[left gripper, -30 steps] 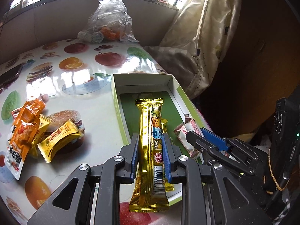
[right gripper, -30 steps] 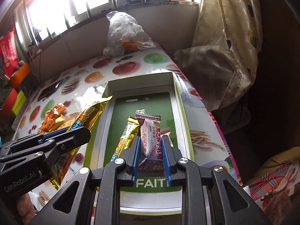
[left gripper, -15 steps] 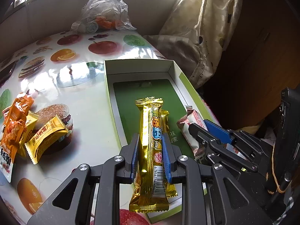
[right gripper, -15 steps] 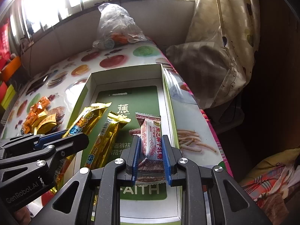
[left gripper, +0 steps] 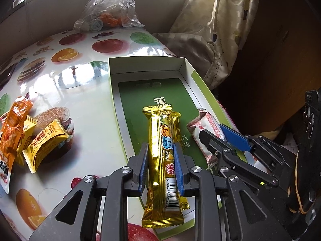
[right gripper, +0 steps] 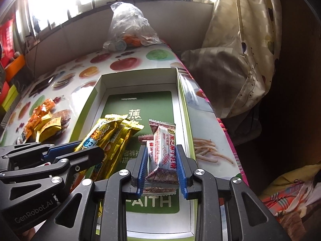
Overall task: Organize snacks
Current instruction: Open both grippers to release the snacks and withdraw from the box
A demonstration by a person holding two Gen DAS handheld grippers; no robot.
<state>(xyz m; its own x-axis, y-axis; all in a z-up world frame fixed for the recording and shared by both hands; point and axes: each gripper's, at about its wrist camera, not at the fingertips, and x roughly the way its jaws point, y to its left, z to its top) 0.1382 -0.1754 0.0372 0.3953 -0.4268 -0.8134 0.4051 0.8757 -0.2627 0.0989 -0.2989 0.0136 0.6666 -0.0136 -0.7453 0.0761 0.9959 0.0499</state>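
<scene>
Table (left gripper: 86, 92): fruit-print oilcloth, glossy; box (left gripper: 148, 64) sits at its right edge, so hard shove on release could slide box toward drop.

Left gripper (left gripper: 160, 165) pinching gold bar (left gripper: 163, 152) over box. Bar long, tail overhangs near wall; risk: lands propped on rim, tips out.

Right gripper (right gripper: 162, 167): jaws just been opening, white-red packet (right gripper: 164, 150) between pads, apparently loose. Risk: packet snags pad on retreat, gets dragged.

Loose pile (left gripper: 30, 138) left of box: not yet sorted.
</scene>
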